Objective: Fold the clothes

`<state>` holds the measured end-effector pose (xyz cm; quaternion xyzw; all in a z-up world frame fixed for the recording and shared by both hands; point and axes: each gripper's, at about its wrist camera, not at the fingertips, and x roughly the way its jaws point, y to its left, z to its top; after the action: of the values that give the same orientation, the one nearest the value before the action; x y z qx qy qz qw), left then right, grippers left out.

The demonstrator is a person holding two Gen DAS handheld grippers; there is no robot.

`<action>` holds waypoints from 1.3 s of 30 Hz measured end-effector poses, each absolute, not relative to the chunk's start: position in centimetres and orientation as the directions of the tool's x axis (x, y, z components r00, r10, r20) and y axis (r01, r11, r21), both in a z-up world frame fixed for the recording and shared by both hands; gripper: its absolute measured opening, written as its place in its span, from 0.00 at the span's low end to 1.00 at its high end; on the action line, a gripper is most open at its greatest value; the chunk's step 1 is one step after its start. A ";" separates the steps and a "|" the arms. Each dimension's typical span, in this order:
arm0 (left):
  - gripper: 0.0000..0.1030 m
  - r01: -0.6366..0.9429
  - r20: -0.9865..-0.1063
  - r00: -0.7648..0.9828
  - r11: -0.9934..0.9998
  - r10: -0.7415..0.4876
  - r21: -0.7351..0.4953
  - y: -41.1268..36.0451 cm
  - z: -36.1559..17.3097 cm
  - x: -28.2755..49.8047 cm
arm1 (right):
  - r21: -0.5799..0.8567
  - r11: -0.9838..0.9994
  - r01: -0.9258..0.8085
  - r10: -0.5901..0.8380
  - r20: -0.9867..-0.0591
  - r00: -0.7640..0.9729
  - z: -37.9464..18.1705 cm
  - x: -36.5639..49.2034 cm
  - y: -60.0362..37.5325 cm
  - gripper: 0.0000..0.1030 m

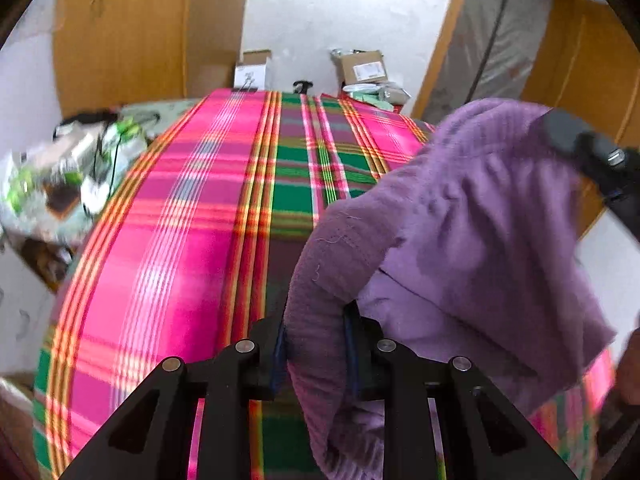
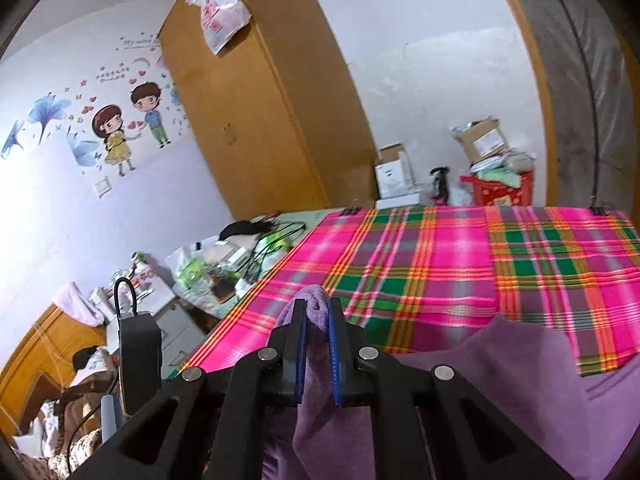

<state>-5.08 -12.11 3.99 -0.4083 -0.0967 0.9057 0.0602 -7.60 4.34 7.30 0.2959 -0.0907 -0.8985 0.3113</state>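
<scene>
A purple garment (image 1: 472, 240) hangs lifted above the pink and green plaid table cloth (image 1: 180, 220). My left gripper (image 1: 316, 344) is shut on a thick bunched fold of it. In the left wrist view the other gripper, my right one (image 1: 592, 160), shows at the upper right edge, holding the far side of the cloth. In the right wrist view my right gripper (image 2: 318, 336) is shut on a rolled edge of the purple garment (image 2: 520, 380), which drapes down to the right over the plaid cloth (image 2: 440, 264).
A wooden wardrobe (image 2: 260, 100) stands behind the table. Cardboard boxes (image 2: 484, 140) and a red box (image 2: 500, 192) sit at the far edge. Cluttered bags and cables (image 2: 224, 268) lie left of the table. A dark device (image 2: 140, 360) stands at lower left.
</scene>
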 end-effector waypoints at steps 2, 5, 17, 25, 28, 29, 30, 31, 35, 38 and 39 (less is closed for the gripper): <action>0.27 -0.031 -0.720 -0.658 -0.963 0.222 -0.269 -12.6 4.3 -4.2 | 0.365 -0.787 0.498 -0.617 -0.495 -0.612 6.7 -8.1 3.8 0.10; 0.27 -0.083 -0.682 -0.682 -0.955 0.263 -0.285 -12.1 5.6 -2.5 | 0.393 -0.775 0.495 -0.632 -0.507 -0.586 6.1 -8.5 3.3 0.10; 0.43 -0.244 -0.637 -0.629 -0.891 0.446 -0.382 -7.6 7.3 -1.5 | 0.439 -0.741 0.507 -0.669 -0.537 -0.513 5.4 -8.2 3.1 0.10; 0.31 -0.197 -0.686 -0.577 -0.890 0.445 -0.411 -5.9 5.6 -4.8 | 0.453 -0.711 0.538 -0.699 -0.534 -0.475 5.7 -7.0 3.7 0.10; 0.09 -0.183 -0.698 -0.572 -0.896 0.431 -0.404 -5.8 5.4 -5.6 | 0.432 -0.718 0.546 -0.690 -0.544 -0.477 5.7 -6.2 4.7 0.12; 0.08 -0.179 -0.700 -0.571 -0.897 0.429 -0.404 -5.8 5.4 -5.8 | 0.428 -0.723 0.543 -0.685 -0.548 -0.480 5.7 -6.0 5.2 0.12; 0.07 -0.179 -0.695 -0.572 -0.893 0.436 -0.413 -5.9 5.4 -5.9 | 0.424 -0.727 0.540 -0.680 -0.552 -0.482 5.6 -5.8 5.7 0.12; 0.07 -0.178 -0.689 -0.575 -0.890 0.440 -0.420 -6.0 5.5 -6.1 | 0.422 -0.732 0.535 -0.675 -0.557 -0.484 5.5 -5.5 6.4 0.12; 0.06 -0.151 -0.659 -0.618 -0.887 0.429 -0.435 -7.0 6.3 -6.9 | 0.348 -0.784 0.513 -0.607 -0.602 -0.519 4.6 -4.0 8.9 0.24; 0.06 -0.132 -0.627 -0.662 -0.888 0.410 -0.440 -8.3 7.3 -7.5 | 0.234 -0.829 0.508 -0.524 -0.645 -0.557 3.7 -2.3 10.2 0.32; 0.06 -0.130 -0.621 -0.671 -0.888 0.406 -0.441 -8.7 7.6 -7.6 | 0.207 -0.834 0.512 -0.508 -0.650 -0.565 3.4 -1.7 10.7 0.34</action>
<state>-7.62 -8.71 7.59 -0.3772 -0.1829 0.8955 0.1498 -1.67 10.65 3.44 0.3668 0.0028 -0.8845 0.2884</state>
